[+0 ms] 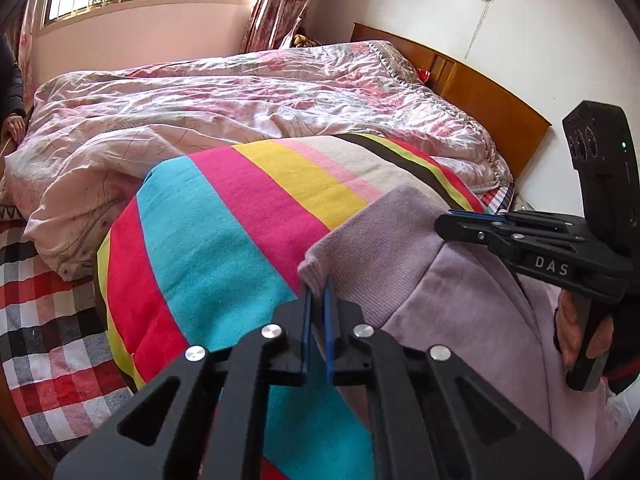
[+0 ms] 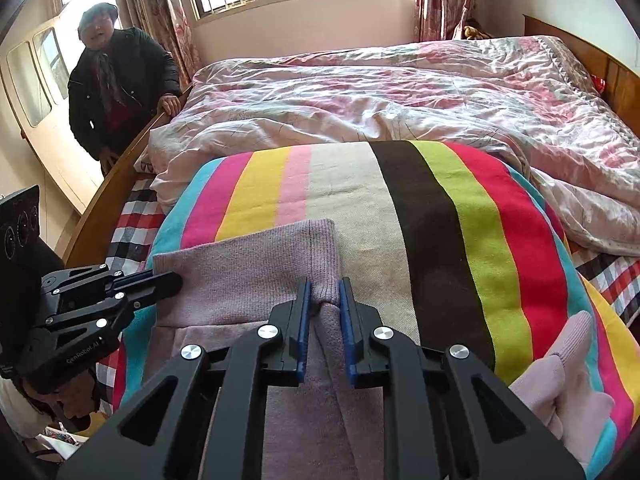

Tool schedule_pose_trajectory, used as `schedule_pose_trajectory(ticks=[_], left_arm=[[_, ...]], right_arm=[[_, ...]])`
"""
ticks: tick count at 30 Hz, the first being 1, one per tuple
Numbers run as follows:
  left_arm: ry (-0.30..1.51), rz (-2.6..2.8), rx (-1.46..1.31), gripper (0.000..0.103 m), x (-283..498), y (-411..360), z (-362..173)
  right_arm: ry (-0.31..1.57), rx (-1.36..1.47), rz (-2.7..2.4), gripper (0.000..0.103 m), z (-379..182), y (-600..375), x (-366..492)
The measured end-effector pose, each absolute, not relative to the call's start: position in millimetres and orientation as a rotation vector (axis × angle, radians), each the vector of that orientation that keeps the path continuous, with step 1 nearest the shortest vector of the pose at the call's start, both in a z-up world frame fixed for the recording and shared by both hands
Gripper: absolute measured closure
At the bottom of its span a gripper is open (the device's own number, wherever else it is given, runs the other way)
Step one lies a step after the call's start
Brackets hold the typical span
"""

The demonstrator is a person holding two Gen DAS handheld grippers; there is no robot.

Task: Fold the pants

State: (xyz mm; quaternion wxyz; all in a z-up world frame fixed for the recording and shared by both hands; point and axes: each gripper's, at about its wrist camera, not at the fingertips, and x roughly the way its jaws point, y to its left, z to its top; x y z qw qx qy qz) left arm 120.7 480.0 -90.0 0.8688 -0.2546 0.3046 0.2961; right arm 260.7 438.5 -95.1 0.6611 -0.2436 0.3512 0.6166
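Note:
Lilac knit pants (image 1: 452,292) lie on a bright striped blanket (image 1: 240,216) on the bed, ribbed waistband away from me. My left gripper (image 1: 318,284) is shut on the waistband's left corner. In the right wrist view the pants (image 2: 256,264) run toward the camera. There my right gripper (image 2: 324,288) pinches a bunched fold at the waistband's right corner between its blue pads. The left gripper (image 2: 168,278) shows at the band's left edge, and the right gripper (image 1: 460,222) shows at the far edge in the left wrist view.
A crumpled pink floral quilt (image 2: 400,92) fills the bed behind the blanket (image 2: 472,220). A person in a dark coat (image 2: 120,80) leans on the wooden bed rail at left. A checked sheet (image 1: 48,320) and a wooden headboard (image 1: 480,88) border the bed. Pale lilac fabric (image 2: 560,376) lies at lower right.

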Motion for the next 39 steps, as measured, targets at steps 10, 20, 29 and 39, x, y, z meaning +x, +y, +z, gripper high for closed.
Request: schedule_pose_trajectory(ticks=[10, 20, 29, 39], left_arm=[[0.610, 0.638, -0.440, 0.098, 118, 464, -57], [0.674, 0.860, -0.373, 0.011, 119, 481, -75], [0.603, 0.719, -0.306, 0.001, 126, 421, -18], [0.765, 0.470, -0.308, 0.001, 185, 362, -62]], right_arm=[[0.694, -0.555, 1.313, 0.089, -69, 437, 247], [0.792, -0.480, 1.204, 0.044, -82, 452, 268], [0.755, -0.308, 1.103, 0.030, -22, 337, 317], [1.050, 0.023, 0.960, 0.029, -101, 188, 384]])
